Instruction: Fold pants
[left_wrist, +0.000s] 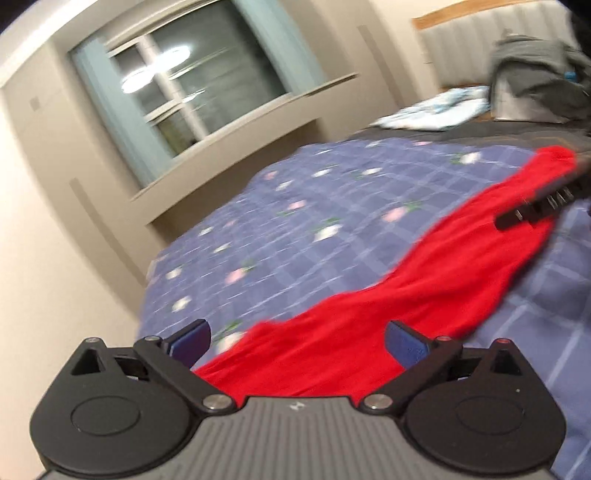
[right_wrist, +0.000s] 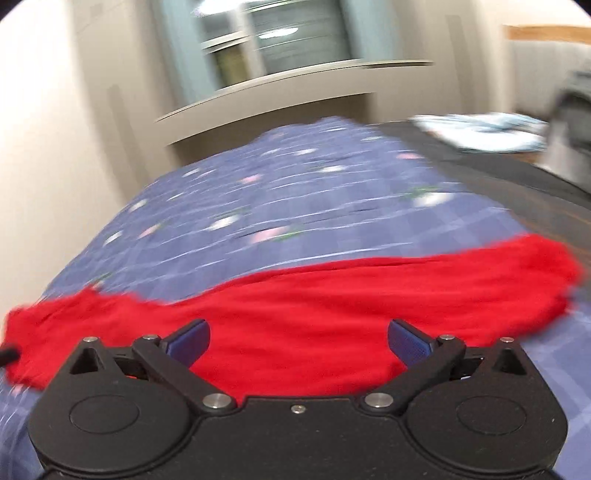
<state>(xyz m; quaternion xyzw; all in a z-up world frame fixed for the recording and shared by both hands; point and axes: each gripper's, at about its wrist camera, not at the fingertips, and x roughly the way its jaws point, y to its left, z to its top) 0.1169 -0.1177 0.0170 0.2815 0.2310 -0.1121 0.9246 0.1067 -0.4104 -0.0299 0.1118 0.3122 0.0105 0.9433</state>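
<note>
The red pants (right_wrist: 295, 317) are lying stretched out on the bed (right_wrist: 280, 199), long axis running crosswise before the right tool (right_wrist: 297, 341). Both tools are hovering with fingers apart, gripping nothing. The left tool (left_wrist: 297, 341) is facing along the pants' length from one end, seemingly nearer that end.

Left gripper (left_wrist: 297, 341): grey ribbed housing with a small white mark, black linkage arms, round black side discs, silver pivot screws, blue finger pads (left_wrist: 190, 341). Right gripper (right_wrist: 298, 341): identical build, with an all-black housing.
</note>
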